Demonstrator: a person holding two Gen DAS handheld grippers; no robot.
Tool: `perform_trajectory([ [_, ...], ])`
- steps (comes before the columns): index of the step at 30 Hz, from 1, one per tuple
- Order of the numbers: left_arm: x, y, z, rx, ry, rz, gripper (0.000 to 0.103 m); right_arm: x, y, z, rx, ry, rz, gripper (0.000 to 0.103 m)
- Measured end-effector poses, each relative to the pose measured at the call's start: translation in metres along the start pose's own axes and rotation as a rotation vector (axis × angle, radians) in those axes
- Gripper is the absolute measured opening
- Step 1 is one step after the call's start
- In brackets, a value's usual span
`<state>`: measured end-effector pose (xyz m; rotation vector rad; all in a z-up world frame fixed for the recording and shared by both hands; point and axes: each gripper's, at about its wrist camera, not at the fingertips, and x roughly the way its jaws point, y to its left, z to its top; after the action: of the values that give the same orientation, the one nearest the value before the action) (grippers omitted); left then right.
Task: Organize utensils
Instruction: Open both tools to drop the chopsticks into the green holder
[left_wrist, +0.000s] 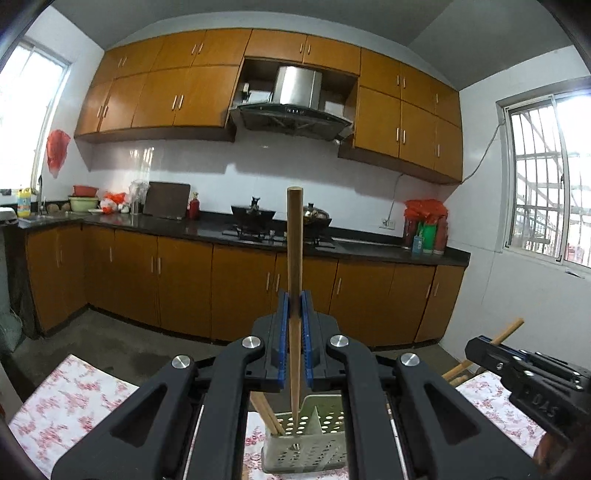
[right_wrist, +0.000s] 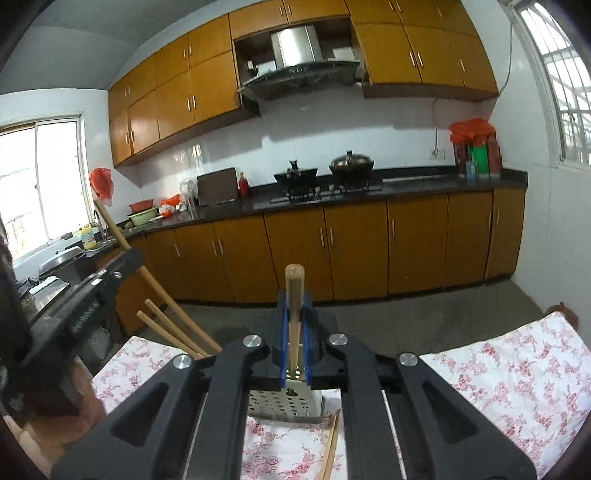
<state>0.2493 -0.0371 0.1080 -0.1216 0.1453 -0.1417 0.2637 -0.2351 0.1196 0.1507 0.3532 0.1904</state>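
Over the perforated green holder (left_wrist: 306, 439) on the floral cloth (left_wrist: 70, 398), my left gripper (left_wrist: 294, 306) pinches a wooden chopstick (left_wrist: 294, 258) upright, tip seemingly inside a compartment. My right gripper (right_wrist: 294, 310) likewise clamps another chopstick (right_wrist: 294, 295); a loose one (right_wrist: 330, 450) lies beside the holder.

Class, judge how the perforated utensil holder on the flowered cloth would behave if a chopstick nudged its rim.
The utensil holder looks like thin perforated plastic, so probably light. It stands tall and narrow on soft cloth, so it may tip. The few chopsticks inside add little ballast.
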Motion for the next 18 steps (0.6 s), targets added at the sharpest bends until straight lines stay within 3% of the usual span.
perform_trajectory([
  [4,0.011,0.005,-0.012,-0.027,0.056,-0.004,0.008,0.009,0.004,-0.008,-0.004,0.034,0.001,0.010],
  [7,0.006,0.011,-0.015,-0.049,0.080,-0.004,0.009,0.005,0.005,-0.011,-0.008,0.018,-0.013,0.027],
  [9,0.001,0.013,-0.010,-0.047,0.080,0.001,0.017,-0.002,0.003,-0.009,0.001,0.001,-0.015,0.029],
  [11,-0.010,0.017,-0.003,-0.055,0.067,0.000,0.037,-0.014,0.001,-0.007,0.010,-0.026,-0.022,0.030],
  [15,-0.037,0.027,0.009,-0.073,0.043,-0.010,0.043,-0.051,-0.012,-0.011,0.037,-0.091,-0.062,0.034],
  [18,-0.063,0.041,0.004,-0.079,0.075,0.006,0.051,-0.069,-0.027,-0.032,0.048,-0.077,-0.117,0.036],
])
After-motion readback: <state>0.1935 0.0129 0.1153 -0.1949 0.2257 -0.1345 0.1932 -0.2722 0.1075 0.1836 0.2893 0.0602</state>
